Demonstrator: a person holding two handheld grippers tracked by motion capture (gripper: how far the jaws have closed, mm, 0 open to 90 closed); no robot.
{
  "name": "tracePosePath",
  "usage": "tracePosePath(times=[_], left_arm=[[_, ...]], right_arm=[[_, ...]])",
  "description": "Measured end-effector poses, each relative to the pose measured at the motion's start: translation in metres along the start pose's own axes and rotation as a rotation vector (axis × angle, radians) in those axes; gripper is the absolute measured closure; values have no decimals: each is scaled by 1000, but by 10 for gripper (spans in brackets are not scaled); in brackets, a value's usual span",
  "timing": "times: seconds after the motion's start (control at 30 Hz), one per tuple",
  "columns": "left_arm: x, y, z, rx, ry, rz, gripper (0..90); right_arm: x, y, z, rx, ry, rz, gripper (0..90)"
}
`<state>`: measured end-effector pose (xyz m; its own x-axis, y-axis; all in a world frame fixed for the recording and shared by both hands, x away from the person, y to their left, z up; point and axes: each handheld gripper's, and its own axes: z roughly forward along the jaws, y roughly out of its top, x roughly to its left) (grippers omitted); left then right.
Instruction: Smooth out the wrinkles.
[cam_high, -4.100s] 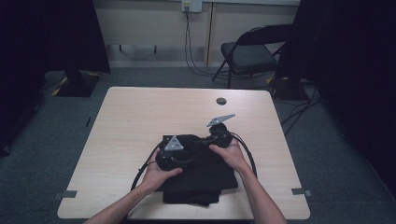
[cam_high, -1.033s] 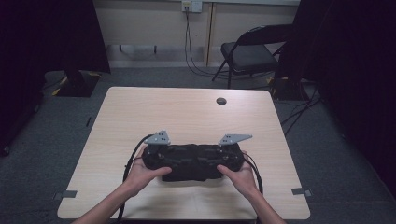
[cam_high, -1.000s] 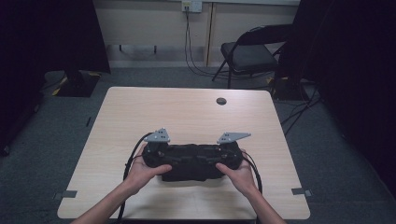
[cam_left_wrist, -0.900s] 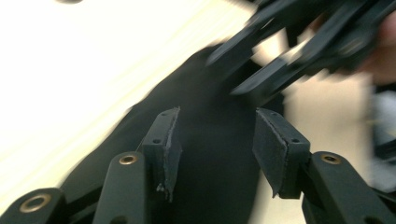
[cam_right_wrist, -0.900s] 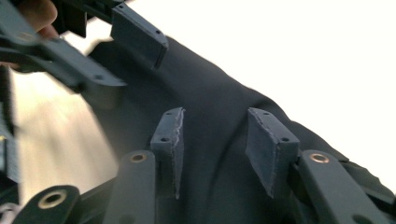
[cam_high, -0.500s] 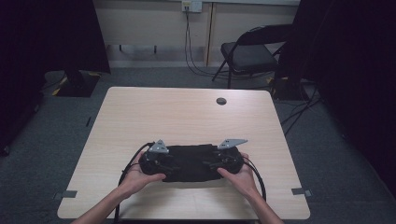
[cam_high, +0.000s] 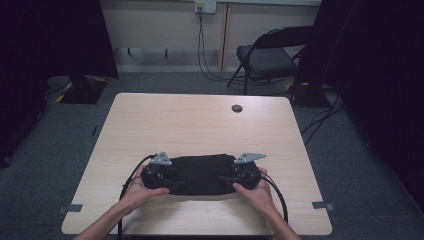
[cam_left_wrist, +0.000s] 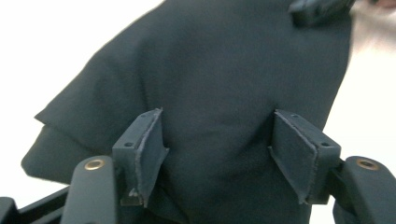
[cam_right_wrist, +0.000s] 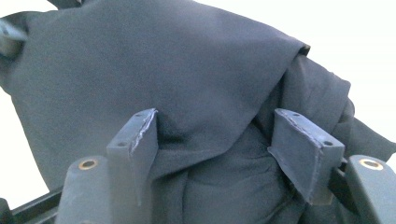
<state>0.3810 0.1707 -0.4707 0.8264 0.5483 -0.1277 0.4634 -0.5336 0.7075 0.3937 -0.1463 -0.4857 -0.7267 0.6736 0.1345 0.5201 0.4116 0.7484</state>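
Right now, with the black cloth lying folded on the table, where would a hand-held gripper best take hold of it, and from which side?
Probably the short ends of the black cloth, each taken from its own side. It lies as a flat folded band across the table. The left hand-held gripper and right hand-held gripper sit at those ends, jaws just opened, pads clear of the cloth. The right end's loose, bunched layers would pinch easily.

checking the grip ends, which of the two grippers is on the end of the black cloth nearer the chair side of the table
The right gripper: it sits at the end of the black cloth below the folding chair. The left gripper is at the opposite end.
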Motion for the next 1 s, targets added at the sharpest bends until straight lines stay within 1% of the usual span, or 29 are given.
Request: tracePosePath(times=[0.03,0.07,0.13,0.2,0.23,0.27,0.3,0.33,0.37,0.4,0.43,0.5,0.57,0.6,0.63,0.67,0.73,0.77,0.8,0.83,0.87,0.9,0.93,0.97,1.0], left_arm=[[0,1,0,5,4,8,340],[1,0,1,1,4,1,341],[3,0,2,-3,14,5,342],[6,1,5,-21,31,12,342],[9,3,6,-25,38,8,340],[13,7,6,-46,71,0,335],[13,7,6,-46,71,0,324],[15,7,5,-59,76,-8,324],[18,7,3,-70,67,-28,317],[19,7,-2,-89,58,-55,294],[19,6,-5,-92,54,-59,287],[19,5,-14,-116,59,-63,279],[20,3,-25,-140,69,-74,269],[20,3,-29,-150,74,-77,264],[21,3,-32,-154,83,-81,263],[22,4,-37,-141,90,-67,258],[24,1,-46,-165,101,-83,246],[25,-1,-49,-165,96,-93,242],[25,-1,-49,-165,96,-93,234],[26,-6,-55,-152,114,-92,234],[27,-10,-59,-138,131,-96,230],[30,-19,-65,-141,127,-121,225],[32,-23,-67,-139,127,-129,220],[35,-29,-69,-139,142,-142,217],[35,-29,-69,-139,142,-142,218]], right_arm=[[2,-1,0,0,-12,-7,316],[3,-1,1,0,-19,-11,316],[4,-3,2,-7,-29,-6,318],[3,-2,3,-13,-39,-2,318],[1,-1,4,-19,-47,2,317],[-1,0,5,-26,-53,13,317],[-1,0,5,-26,-53,13,317],[-4,4,5,-33,-62,40,314],[-4,6,3,-30,-64,43,312],[-7,11,-7,-60,-50,63,292],[-8,12,-11,-72,-44,74,283],[-10,13,-22,-92,-53,90,245],[-11,13,-31,-84,-62,93,216],[-12,12,-36,-90,-70,103,206],[-13,11,-40,-97,-69,109,204],[-14,11,-45,-103,-71,113,201],[-15,11,-57,-115,-82,114,184],[-16,10,-64,-123,-90,117,181],[-16,10,-64,-123,-90,117,181],[-17,9,-69,-134,-93,124,177],[-20,5,-78,-147,-109,143,163],[-24,-3,-88,-136,-166,185,191],[-26,-7,-92,-139,-173,194,187],[-28,-11,-95,-140,-175,200,187],[-28,-11,-95,-140,-175,200,187]])
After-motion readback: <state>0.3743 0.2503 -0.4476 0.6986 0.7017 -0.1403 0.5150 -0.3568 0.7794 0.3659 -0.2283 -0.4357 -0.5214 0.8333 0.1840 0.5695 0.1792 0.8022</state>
